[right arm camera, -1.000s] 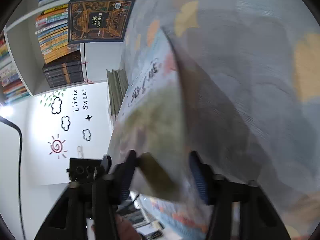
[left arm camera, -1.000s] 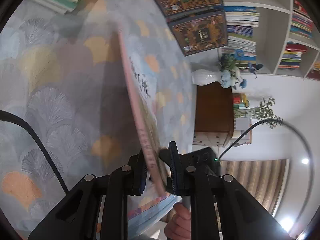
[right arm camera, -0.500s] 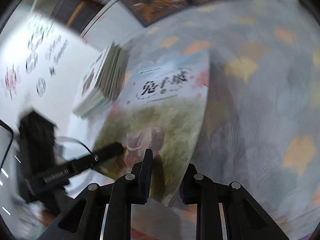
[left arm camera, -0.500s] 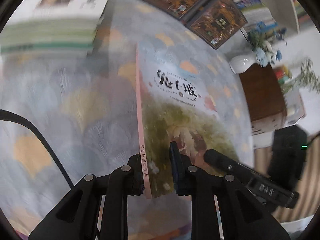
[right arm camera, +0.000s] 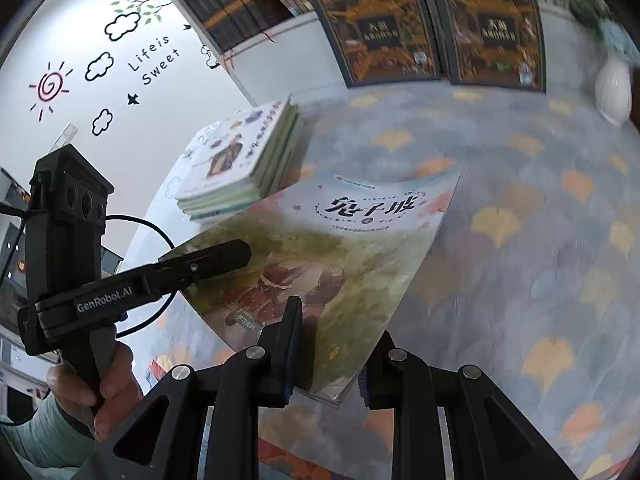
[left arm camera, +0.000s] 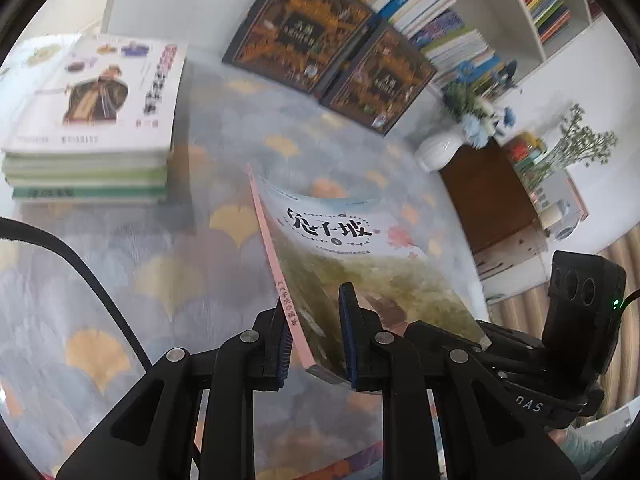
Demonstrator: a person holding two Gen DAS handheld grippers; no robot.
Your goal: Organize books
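Step in hand: carry phase, by my reading. One picture book (left arm camera: 360,264) is held clear of the patterned tablecloth (left arm camera: 120,280) by both tools at once.

Left gripper (left arm camera: 314,340): clenched on the book's near corner at the pink spine; one pad lies on the spine side, the other on the front cover.

Right gripper (right arm camera: 332,356): clenched on the book's near edge; the cover passes between its pads. In this view the left tool reaches in from 9 o'clock, held in a hand (right arm camera: 108,384).

Book position: tilted, cover toward the cameras, far edge pointing to 12 o'clock, above the middle of the table. Not touching the cloth as far as I can tell.

Likely destination: the book stack (left arm camera: 92,128) at 10 o'clock in the left view, lying flat, green edges showing. Judgement only; the two dark books (left arm camera: 332,48) leaning at 12 o'clock against the shelf (left arm camera: 500,20) look like fixtures.

Next move calls for: swinging the book toward the stack, levelling it, matching its edges to the top cover, then letting go with both tools together.

Risk: thin covers flex; an uneven release could let it slide off. White vase (left arm camera: 438,152) at 2 o'clock is well apart.
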